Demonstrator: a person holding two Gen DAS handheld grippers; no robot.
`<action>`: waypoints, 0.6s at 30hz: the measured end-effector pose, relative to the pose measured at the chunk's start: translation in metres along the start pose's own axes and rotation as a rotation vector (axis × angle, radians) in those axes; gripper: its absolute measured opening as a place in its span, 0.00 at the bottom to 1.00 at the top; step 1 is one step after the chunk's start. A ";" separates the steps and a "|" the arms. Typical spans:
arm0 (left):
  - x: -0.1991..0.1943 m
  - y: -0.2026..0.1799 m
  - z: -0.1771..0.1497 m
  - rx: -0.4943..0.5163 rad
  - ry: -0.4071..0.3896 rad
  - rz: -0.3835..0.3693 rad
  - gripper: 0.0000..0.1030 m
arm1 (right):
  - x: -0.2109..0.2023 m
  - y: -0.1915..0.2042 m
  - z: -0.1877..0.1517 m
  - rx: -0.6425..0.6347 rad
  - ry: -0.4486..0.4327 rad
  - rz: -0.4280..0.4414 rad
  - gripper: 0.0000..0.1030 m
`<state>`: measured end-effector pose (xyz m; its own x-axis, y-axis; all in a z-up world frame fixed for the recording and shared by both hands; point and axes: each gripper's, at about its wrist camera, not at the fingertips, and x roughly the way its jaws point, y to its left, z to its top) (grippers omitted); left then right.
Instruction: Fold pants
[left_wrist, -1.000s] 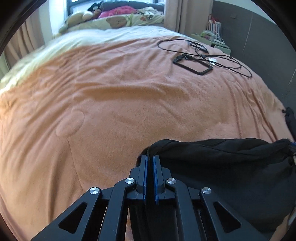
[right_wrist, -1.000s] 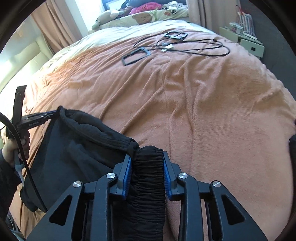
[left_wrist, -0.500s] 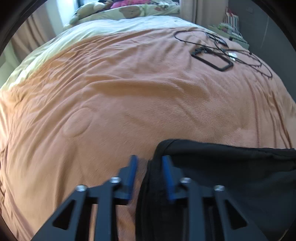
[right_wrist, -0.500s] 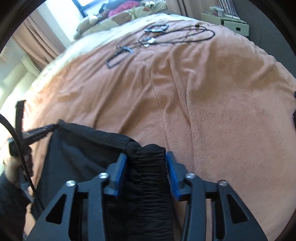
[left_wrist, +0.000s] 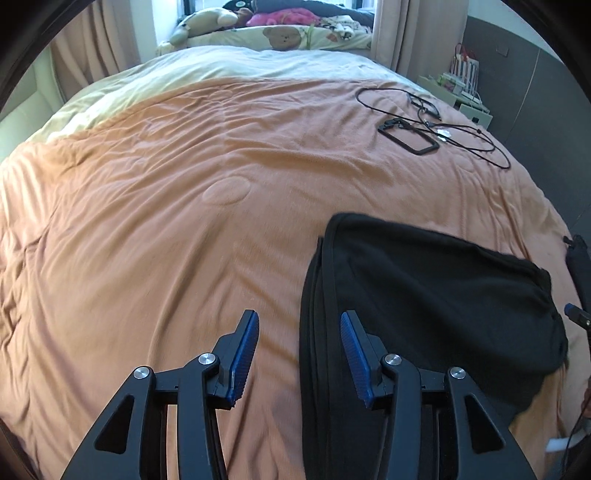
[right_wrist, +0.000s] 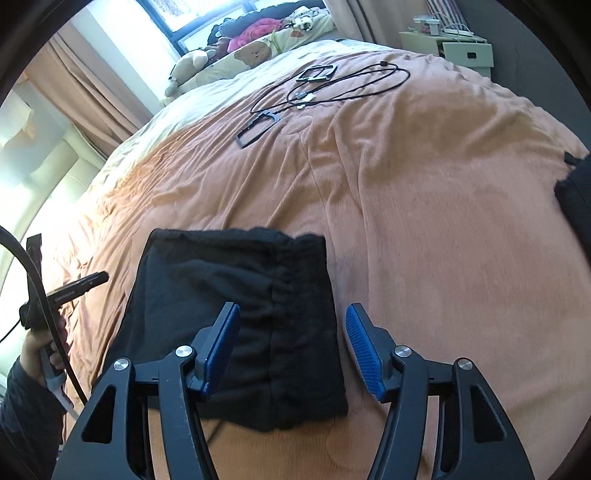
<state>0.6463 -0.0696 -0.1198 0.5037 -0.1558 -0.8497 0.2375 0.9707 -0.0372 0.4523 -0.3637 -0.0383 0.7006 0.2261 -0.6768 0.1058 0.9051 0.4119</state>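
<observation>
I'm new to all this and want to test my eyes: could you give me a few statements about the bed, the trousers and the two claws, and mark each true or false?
1. The black pants lie folded on the orange blanket. True.
2. The right gripper is clamped on the waistband. False: its jaws stand open, with nothing between the pads.
3. The left gripper is open. True.
4. A black cable lies farther up the bed. True.
5. The pants hang off the bed's edge. False: they rest flat on the blanket.
</observation>
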 end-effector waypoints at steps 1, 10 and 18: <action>-0.004 0.000 -0.004 -0.005 -0.002 0.001 0.48 | -0.003 0.000 -0.002 -0.001 0.000 0.004 0.56; -0.043 0.008 -0.051 -0.111 -0.009 -0.025 0.48 | -0.022 -0.001 -0.019 0.002 0.009 0.031 0.56; -0.058 0.007 -0.104 -0.238 0.003 -0.071 0.48 | -0.023 -0.018 -0.034 0.070 0.037 0.086 0.57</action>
<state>0.5327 -0.0348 -0.1253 0.4902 -0.2250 -0.8420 0.0694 0.9731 -0.2196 0.4101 -0.3730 -0.0512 0.6826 0.3163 -0.6588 0.0966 0.8545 0.5104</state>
